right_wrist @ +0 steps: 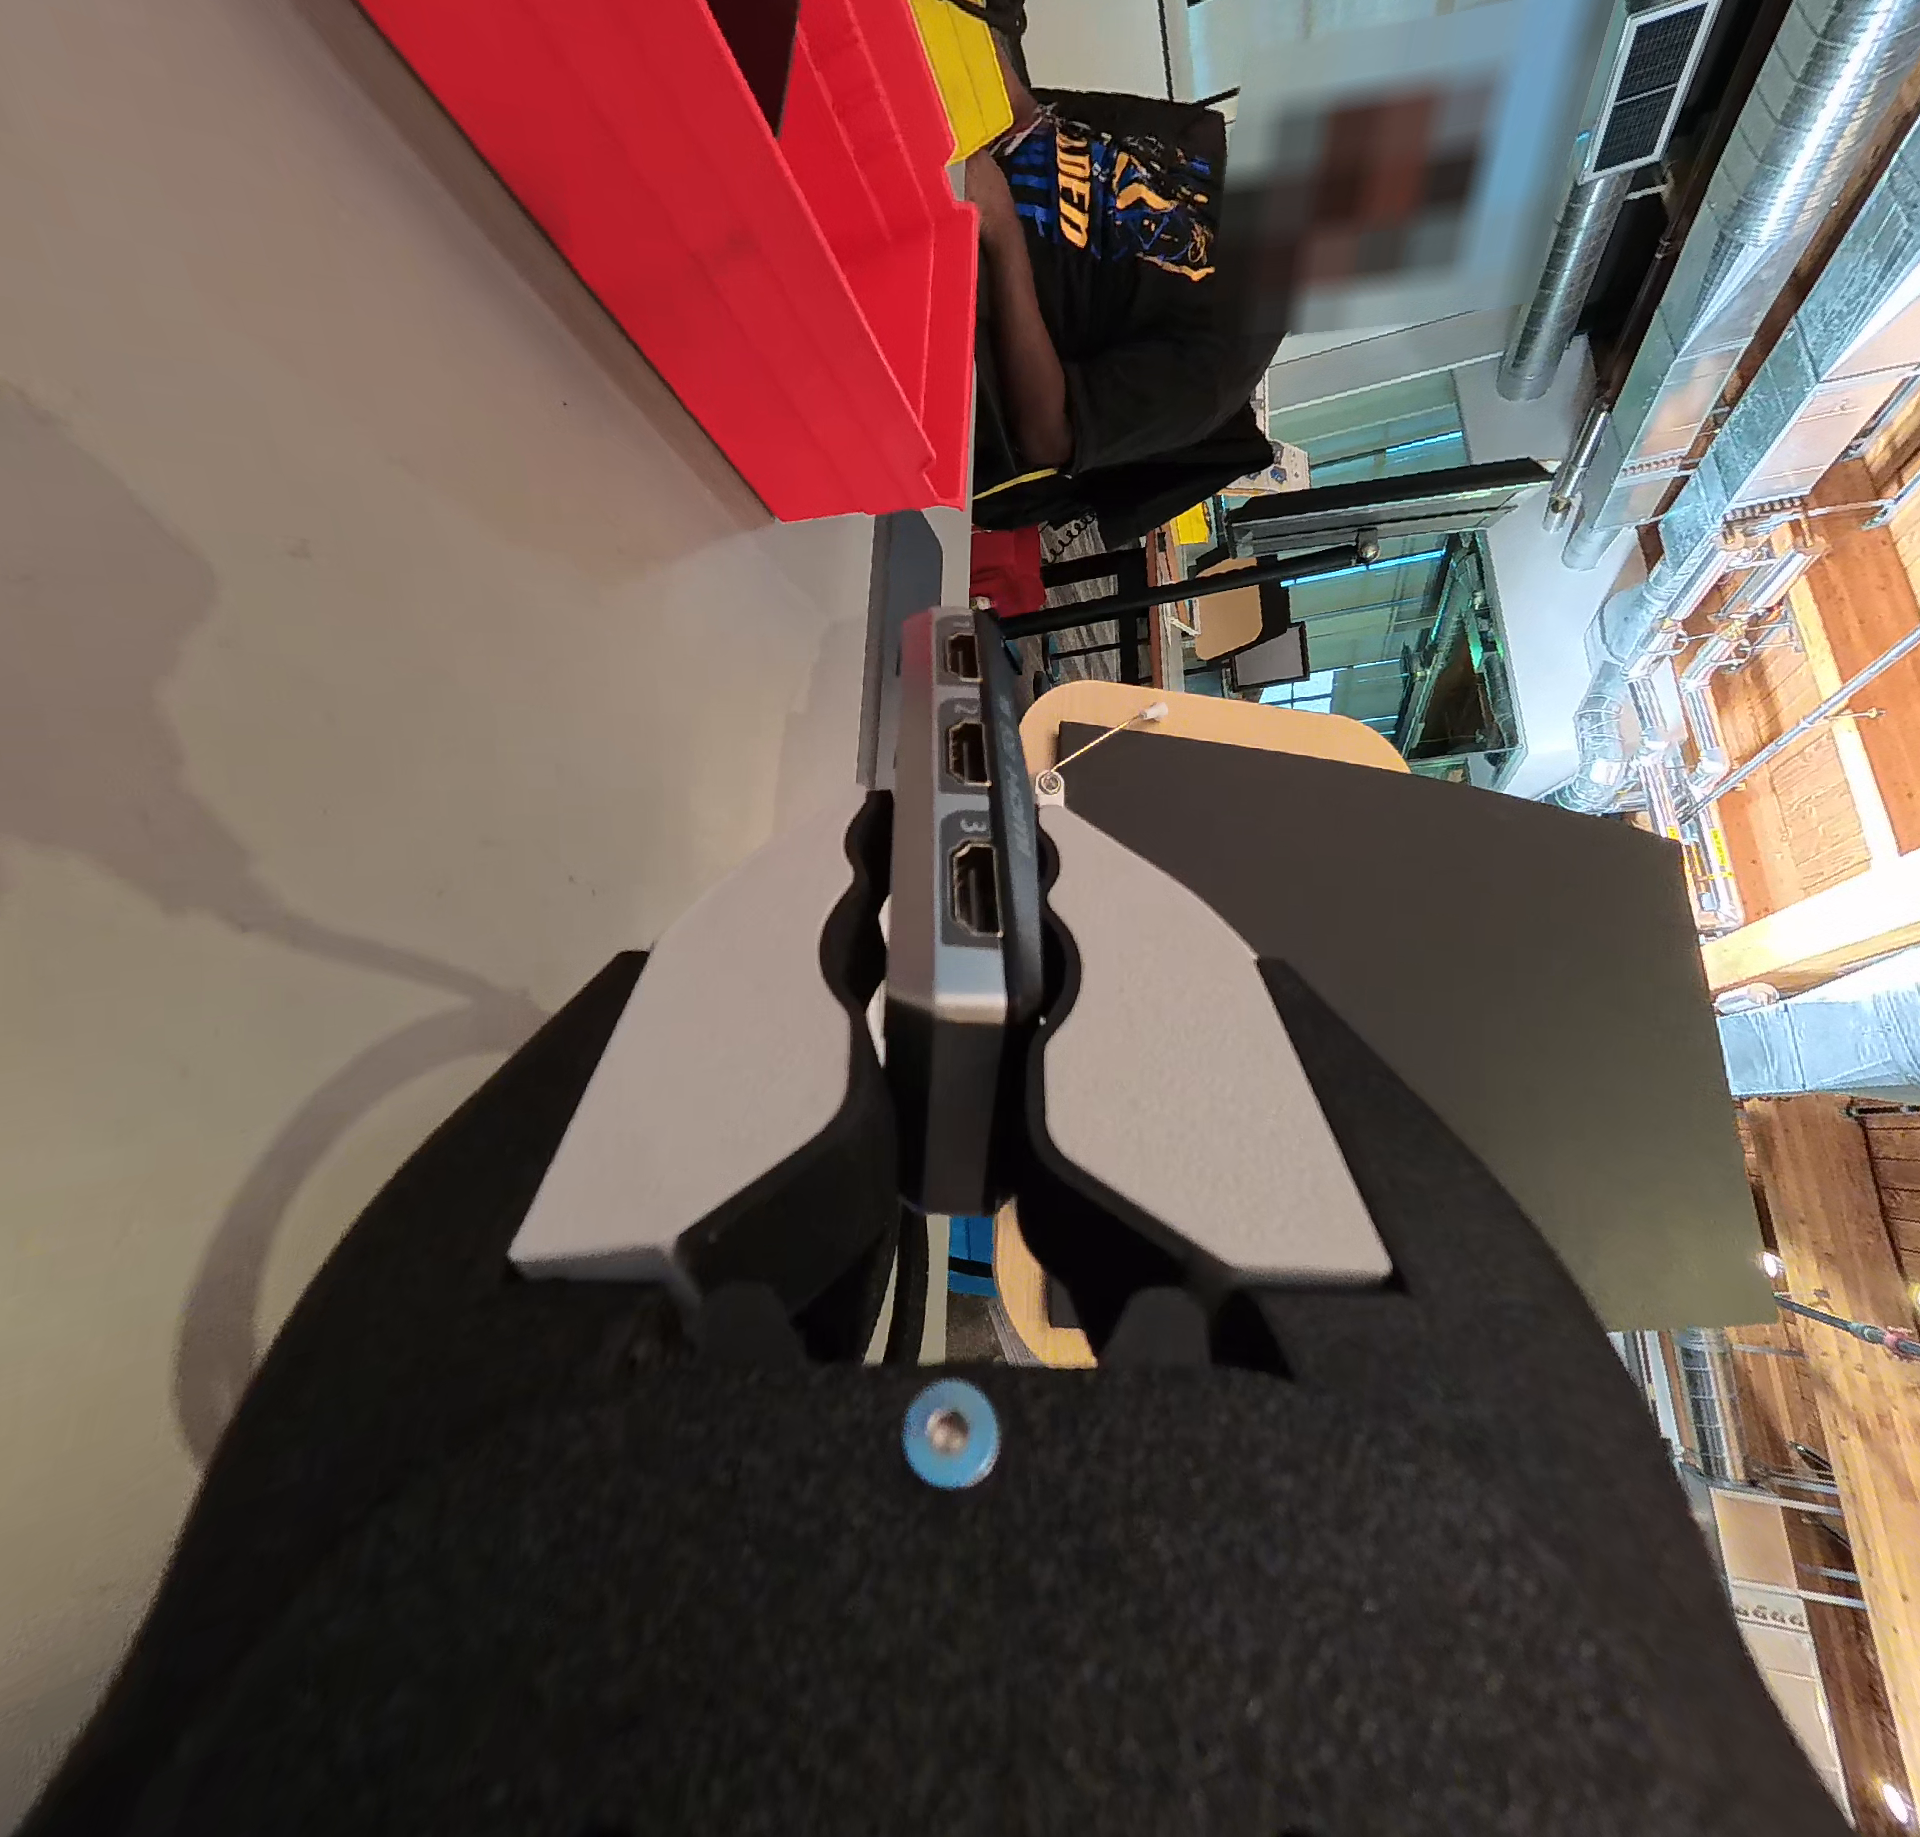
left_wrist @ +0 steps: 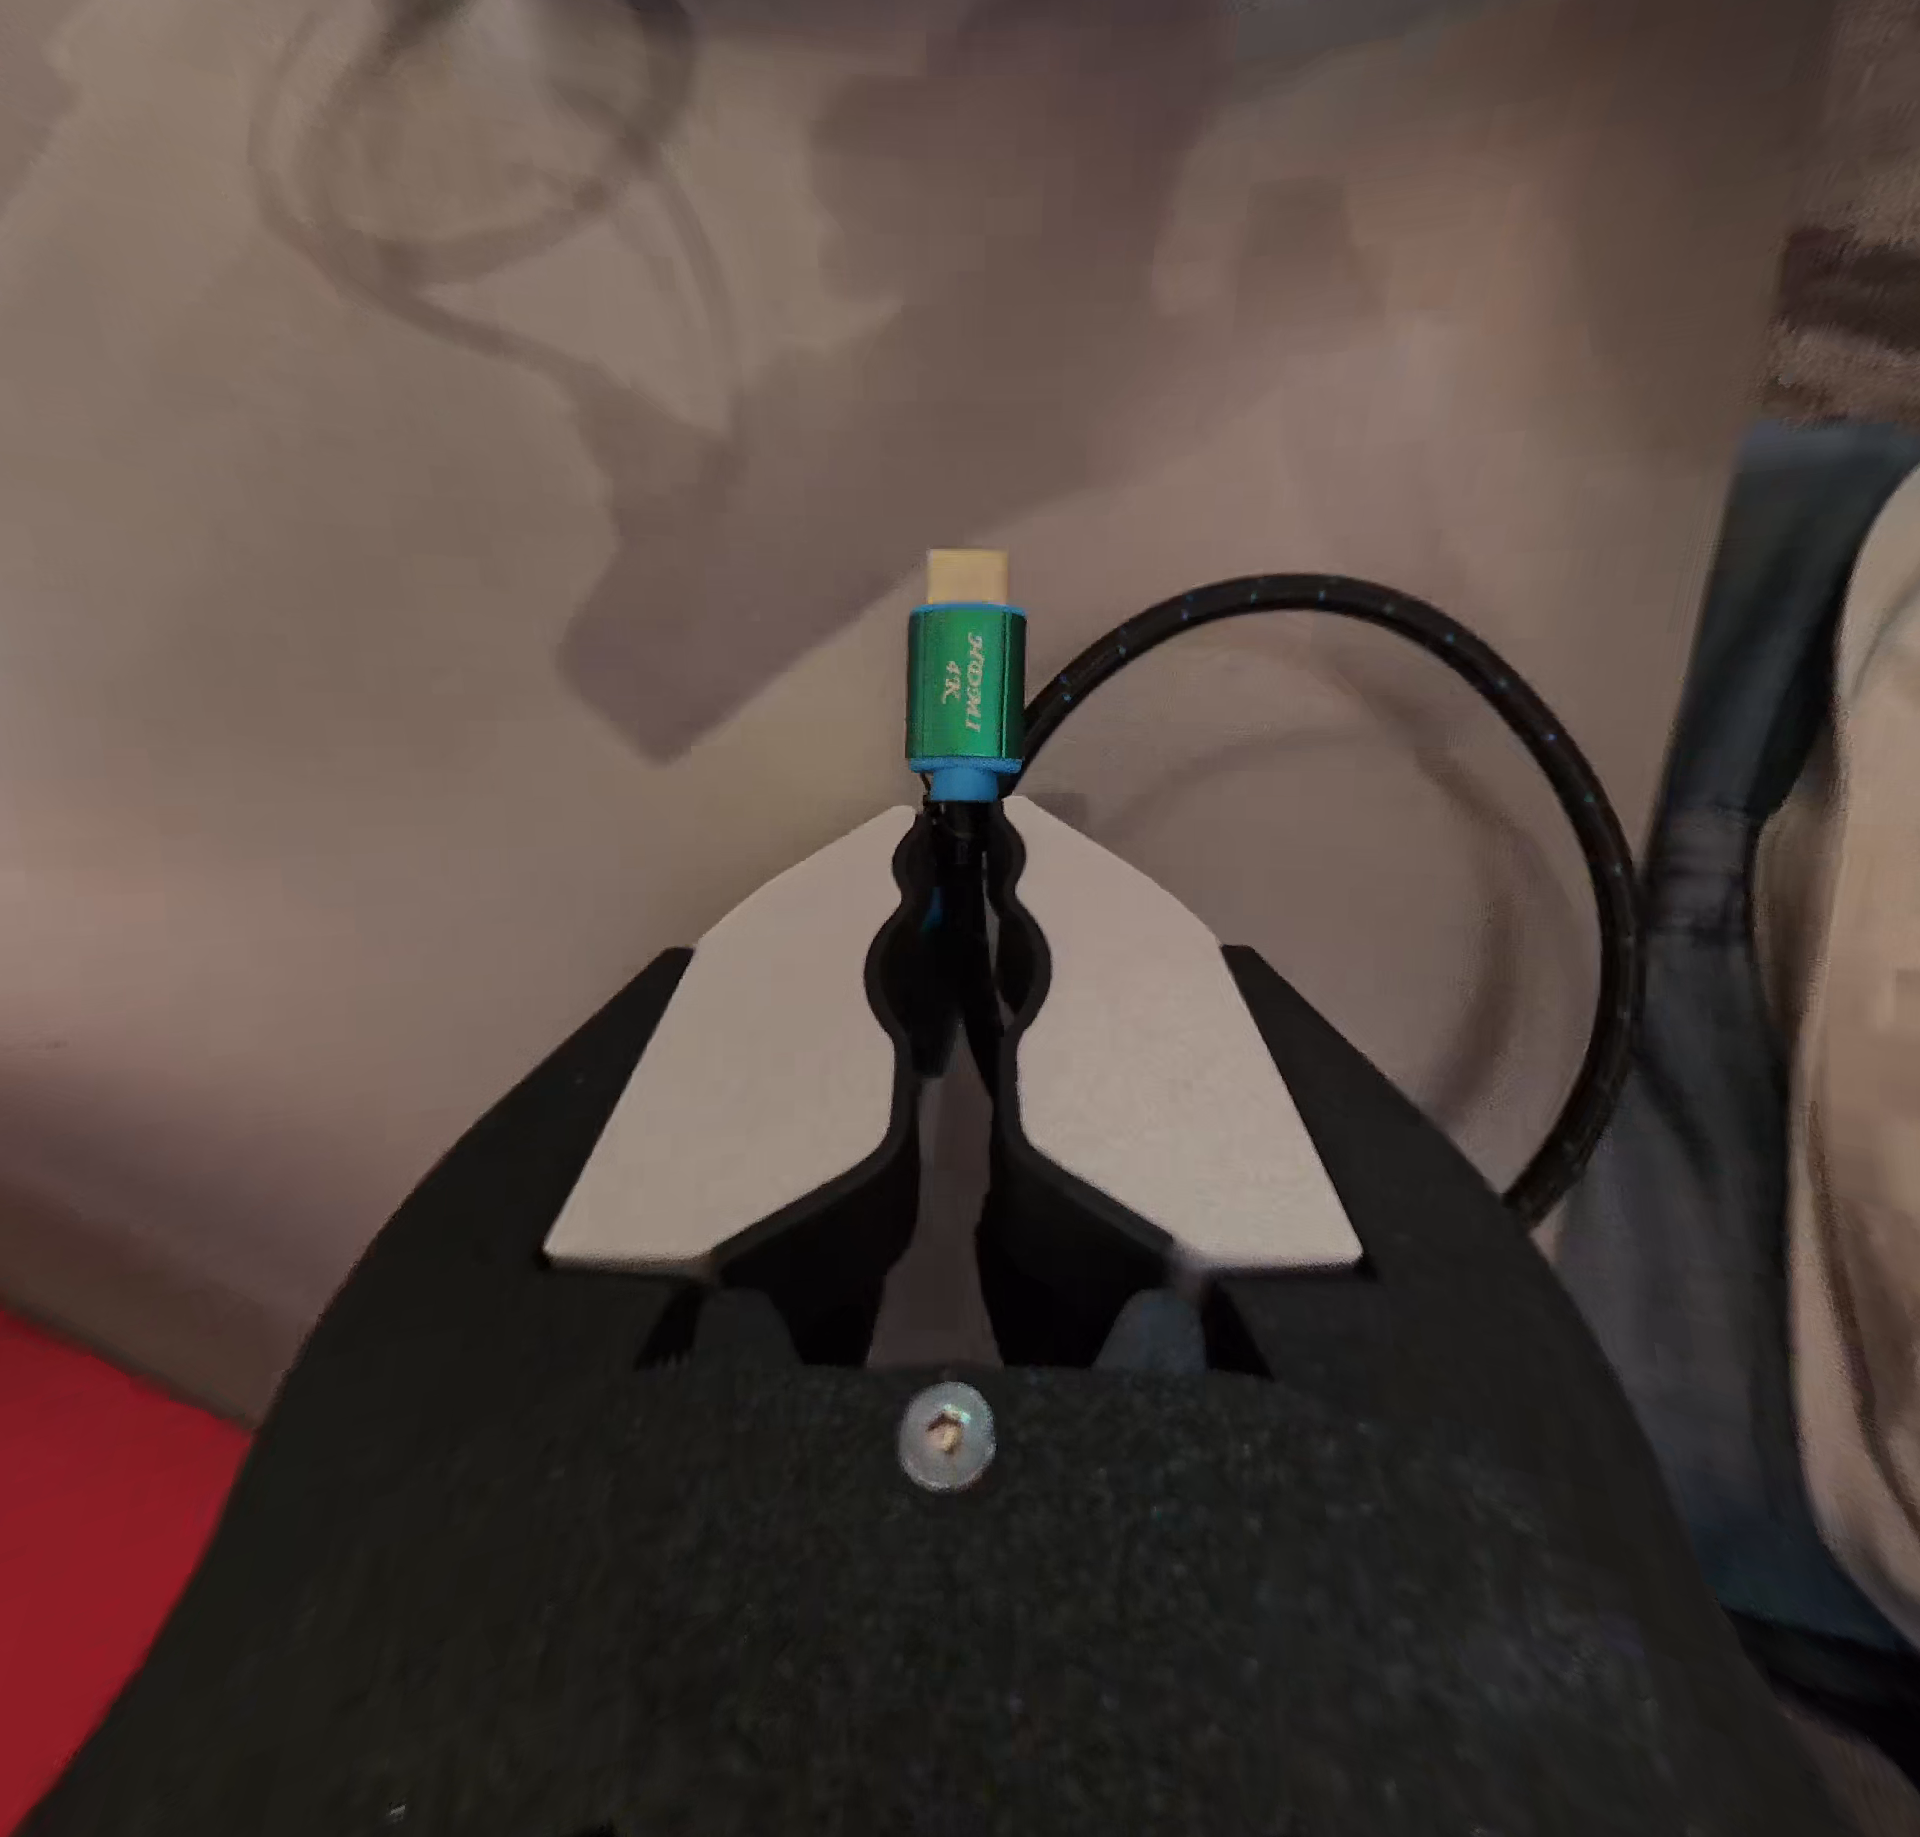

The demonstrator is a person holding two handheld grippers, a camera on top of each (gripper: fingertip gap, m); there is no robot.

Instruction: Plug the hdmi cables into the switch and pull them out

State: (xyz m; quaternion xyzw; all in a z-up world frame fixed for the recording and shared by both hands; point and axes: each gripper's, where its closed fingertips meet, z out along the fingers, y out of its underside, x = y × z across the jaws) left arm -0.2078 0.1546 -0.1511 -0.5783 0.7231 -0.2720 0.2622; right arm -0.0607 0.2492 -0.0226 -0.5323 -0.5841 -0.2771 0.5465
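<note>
The left tool point(left_wrist: 961, 816) is clamped on the black braided HDMI cable point(left_wrist: 1507, 727) just behind its green metal plug point(left_wrist: 964, 691), gold tip pointing forward in the air. The right tool point(right_wrist: 961, 852) grips the slim grey metal switch point(right_wrist: 966, 914) on edge above the pale worktop point(right_wrist: 364, 540), its three visible ports empty. Nothing looks plugged in yet, so insertion and pulling out seemingly both remain.

Left view dim with smeared background; right view bright, sharp, edges warped
</note>
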